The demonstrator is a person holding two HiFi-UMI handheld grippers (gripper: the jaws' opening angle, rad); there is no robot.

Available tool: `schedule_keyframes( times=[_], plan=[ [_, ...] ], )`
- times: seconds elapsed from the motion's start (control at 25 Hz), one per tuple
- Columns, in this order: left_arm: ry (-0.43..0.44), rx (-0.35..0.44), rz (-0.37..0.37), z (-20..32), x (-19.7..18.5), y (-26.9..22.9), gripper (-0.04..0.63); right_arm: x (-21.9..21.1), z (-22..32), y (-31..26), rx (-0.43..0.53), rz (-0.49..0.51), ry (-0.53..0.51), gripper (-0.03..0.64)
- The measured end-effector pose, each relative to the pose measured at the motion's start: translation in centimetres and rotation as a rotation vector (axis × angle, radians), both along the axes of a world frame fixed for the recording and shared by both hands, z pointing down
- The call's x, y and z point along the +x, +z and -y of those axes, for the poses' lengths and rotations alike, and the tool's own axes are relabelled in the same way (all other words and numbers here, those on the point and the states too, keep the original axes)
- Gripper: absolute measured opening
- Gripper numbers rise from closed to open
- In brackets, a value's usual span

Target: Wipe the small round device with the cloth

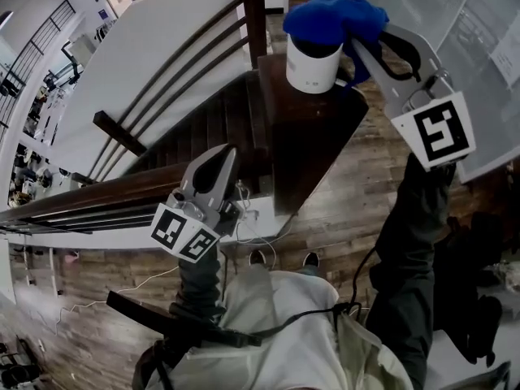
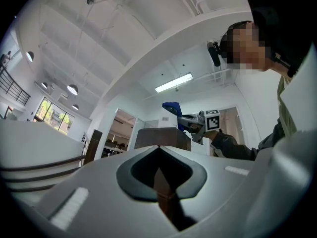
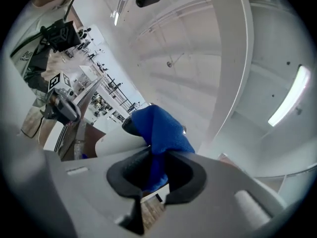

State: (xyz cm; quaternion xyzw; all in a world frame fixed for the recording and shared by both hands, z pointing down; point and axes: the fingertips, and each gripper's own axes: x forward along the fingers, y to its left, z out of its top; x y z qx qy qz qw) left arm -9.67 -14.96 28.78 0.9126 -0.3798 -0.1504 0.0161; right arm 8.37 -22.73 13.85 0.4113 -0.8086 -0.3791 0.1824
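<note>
on the dark wooden surface beside the stair railing stands the small round device, white and upright, with the blue cloth bunched over its top; my right gripper is clamped on that cloth; its own view shows the fold pinched between the jaws, which the head view hides under the cloth's bulk; my left gripper hangs lower, near the railing and well apart from the device, jaws together on nothing; only its view shows the device and cloth side-on, far off, with my right gripper reaching in from the right
</note>
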Motion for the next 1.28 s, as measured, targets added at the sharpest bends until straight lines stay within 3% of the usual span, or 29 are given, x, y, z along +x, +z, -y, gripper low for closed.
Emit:
schedule_keyframes(
  times=[0.24, 0.44, 0.64, 0.84, 1.16, 1.28],
  plan=[
    [0.019, -0.013, -0.001, 0.2, 0.8, 0.5, 0.003, 0.8, -2.9, 2.1, -0.018, -0.139, 0.039, 0.064],
    [0.032, -0.005, -0.008, 0.4, 1.6, 0.3, 0.003, -1.3, -5.3, -3.7, 0.241, -0.123, 0.098, 0.066],
    [0.052, -0.004, -0.009, -0.2, 2.4, 0.6, 0.003, -3.8, -4.8, 0.8, 0.291, -0.356, 0.185, 0.066],
    [0.048, -0.008, -0.009, -0.4, 2.1, 0.6, 0.003, -3.8, -5.5, 4.6, 0.099, -0.243, 0.084, 0.066],
    [0.046, 0.039, -0.009, -1.0, 2.8, -0.9, 0.003, -1.5, -9.5, 4.5, 0.051, 0.086, 0.005, 0.066],
    [0.043, 0.07, -0.023, -1.4, 3.5, -1.4, 0.003, -1.9, -11.6, 6.2, -0.024, 0.254, -0.056, 0.066]
  ],
)
